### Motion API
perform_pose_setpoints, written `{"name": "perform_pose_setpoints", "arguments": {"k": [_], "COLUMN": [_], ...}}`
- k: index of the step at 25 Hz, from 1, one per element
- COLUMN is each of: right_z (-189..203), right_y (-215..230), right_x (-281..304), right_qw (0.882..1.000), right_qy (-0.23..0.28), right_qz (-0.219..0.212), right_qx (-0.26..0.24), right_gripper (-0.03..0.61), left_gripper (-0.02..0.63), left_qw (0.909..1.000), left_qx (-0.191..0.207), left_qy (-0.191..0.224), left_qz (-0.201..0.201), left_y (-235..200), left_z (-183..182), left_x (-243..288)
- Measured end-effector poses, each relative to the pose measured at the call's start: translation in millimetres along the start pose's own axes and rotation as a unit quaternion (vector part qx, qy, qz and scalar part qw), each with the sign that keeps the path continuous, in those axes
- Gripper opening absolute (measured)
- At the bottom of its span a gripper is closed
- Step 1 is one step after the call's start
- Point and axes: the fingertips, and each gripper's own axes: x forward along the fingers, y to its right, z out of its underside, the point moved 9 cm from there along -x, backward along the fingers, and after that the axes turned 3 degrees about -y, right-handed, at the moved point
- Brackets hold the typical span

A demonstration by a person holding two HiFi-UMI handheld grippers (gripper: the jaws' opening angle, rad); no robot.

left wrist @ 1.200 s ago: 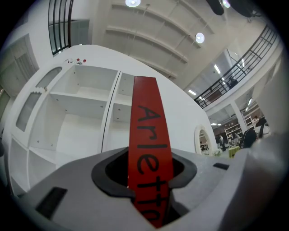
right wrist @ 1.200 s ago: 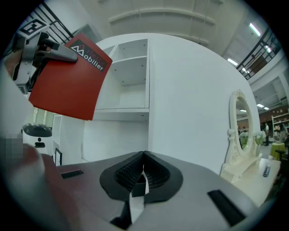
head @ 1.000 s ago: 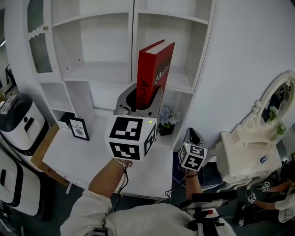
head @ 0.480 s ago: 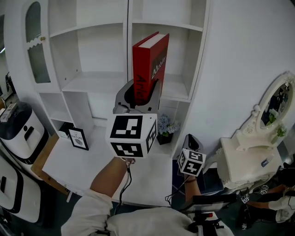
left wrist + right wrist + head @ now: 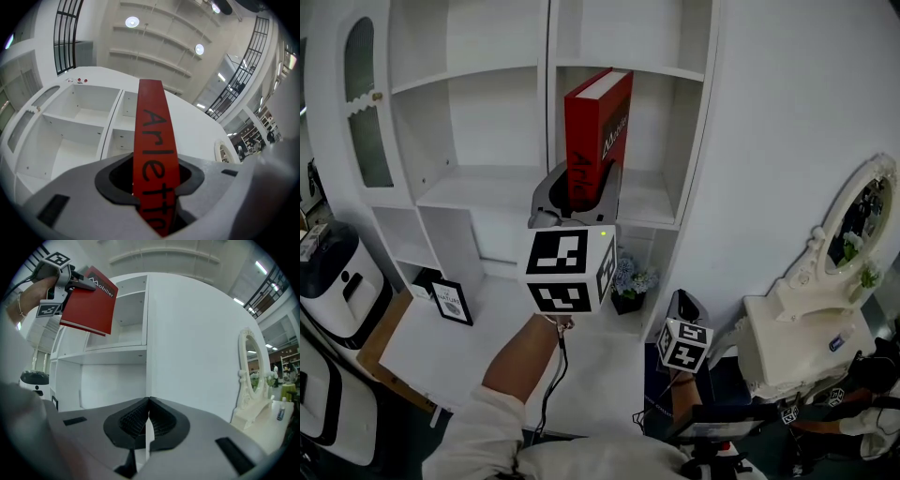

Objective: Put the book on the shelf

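A red hardback book (image 5: 592,136) stands upright in my left gripper (image 5: 577,192), whose jaws are shut on its lower end. The gripper holds it raised in front of the white shelf unit (image 5: 487,178), level with the right-hand compartment above the middle board. In the left gripper view the red spine (image 5: 153,154) runs up between the jaws. The right gripper view shows the same book (image 5: 89,301) high at the left, before the shelf. My right gripper (image 5: 682,314) hangs low at the right with its jaws closed together and nothing in them (image 5: 147,420).
A white desk (image 5: 487,347) sits under the shelves with a small framed picture (image 5: 450,302) and a pot of blue flowers (image 5: 630,283). A white dressing table with an oval mirror (image 5: 853,234) stands at the right. A white appliance (image 5: 337,272) is at the left.
The left gripper has carried the book upward and a little left, closer to the shelf compartment. The right gripper has stayed low.
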Motion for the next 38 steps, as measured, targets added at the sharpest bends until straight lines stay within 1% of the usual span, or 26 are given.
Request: {"name": "perform_pose_setpoints", "arguments": {"k": [10, 17, 22, 30, 38], "right_z": [-3, -4, -4, -2, -2], "right_y": [10, 12, 10, 10, 13], "right_x": [31, 52, 64, 76, 75], "right_qw": [1.000, 1.000, 1.000, 1.000, 1.000], "right_qy": [-0.005, -0.009, -0.008, -0.010, -0.005], "right_qz": [-0.001, -0.006, -0.012, -0.014, -0.013], "right_qx": [0.001, 0.004, 0.007, 0.011, 0.000], "right_gripper": [0.021, 0.021, 0.021, 0.021, 0.021], "left_gripper": [0.172, 0.172, 0.172, 0.172, 0.170], "left_qw": [0.9999, 0.9994, 0.9995, 0.9990, 0.9985], "left_qx": [0.006, 0.028, 0.021, 0.019, 0.004], "left_qy": [-0.010, -0.007, -0.015, -0.027, -0.047], "left_qz": [-0.007, -0.021, -0.019, -0.029, -0.027], "left_y": [-5, -4, -4, -13, -16], "left_z": [10, 13, 19, 26, 39], "left_x": [31, 37, 41, 59, 81]}}
